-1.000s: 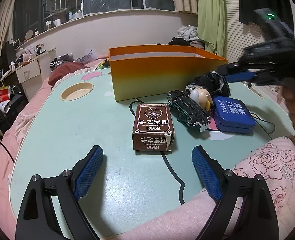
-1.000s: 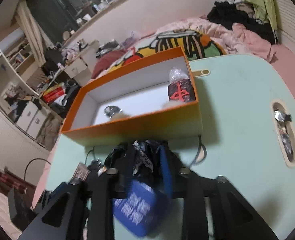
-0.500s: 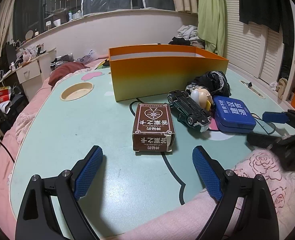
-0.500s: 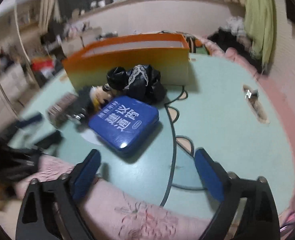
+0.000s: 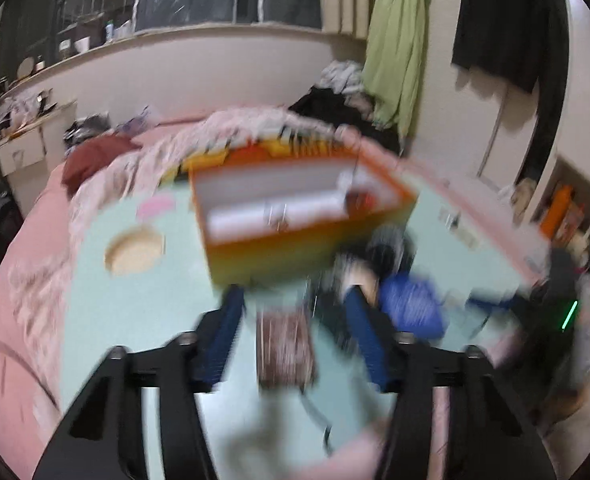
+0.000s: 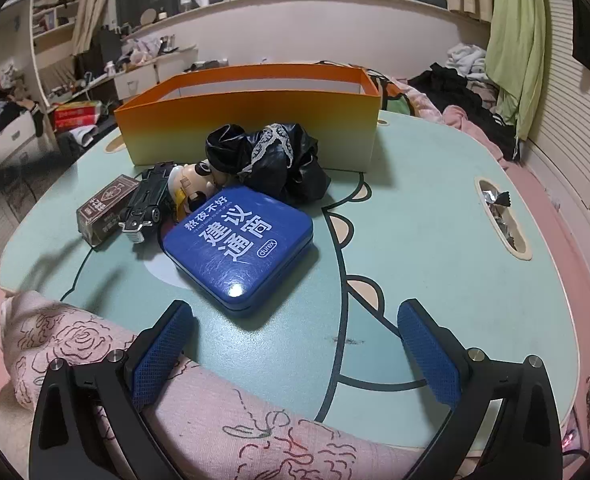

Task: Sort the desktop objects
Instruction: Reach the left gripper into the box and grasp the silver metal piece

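Observation:
In the right wrist view a blue tin (image 6: 239,249), a toy car (image 6: 145,199), a small doll (image 6: 193,184), a black cloth bundle (image 6: 271,156) and a brown card box (image 6: 105,206) lie on the mint table (image 6: 435,240) before an orange box (image 6: 251,120). My right gripper (image 6: 295,354) is open and empty, low at the near edge. The left wrist view is blurred: my left gripper (image 5: 293,344) is open, raised, with the brown card box (image 5: 285,348) between its fingers below. The orange box (image 5: 299,220) holds a few items.
A pink rose-print cloth (image 6: 155,420) drapes the table's near edge. A cup recess (image 5: 135,250) sits at the left and a slot with foil wrappers (image 6: 501,216) at the right. A bed with piled clothes (image 6: 467,96) lies behind.
My left gripper has lifted and moved forward over the card box, its jaws narrower. My right gripper has come down from above the tin and settled low at the near edge, open.

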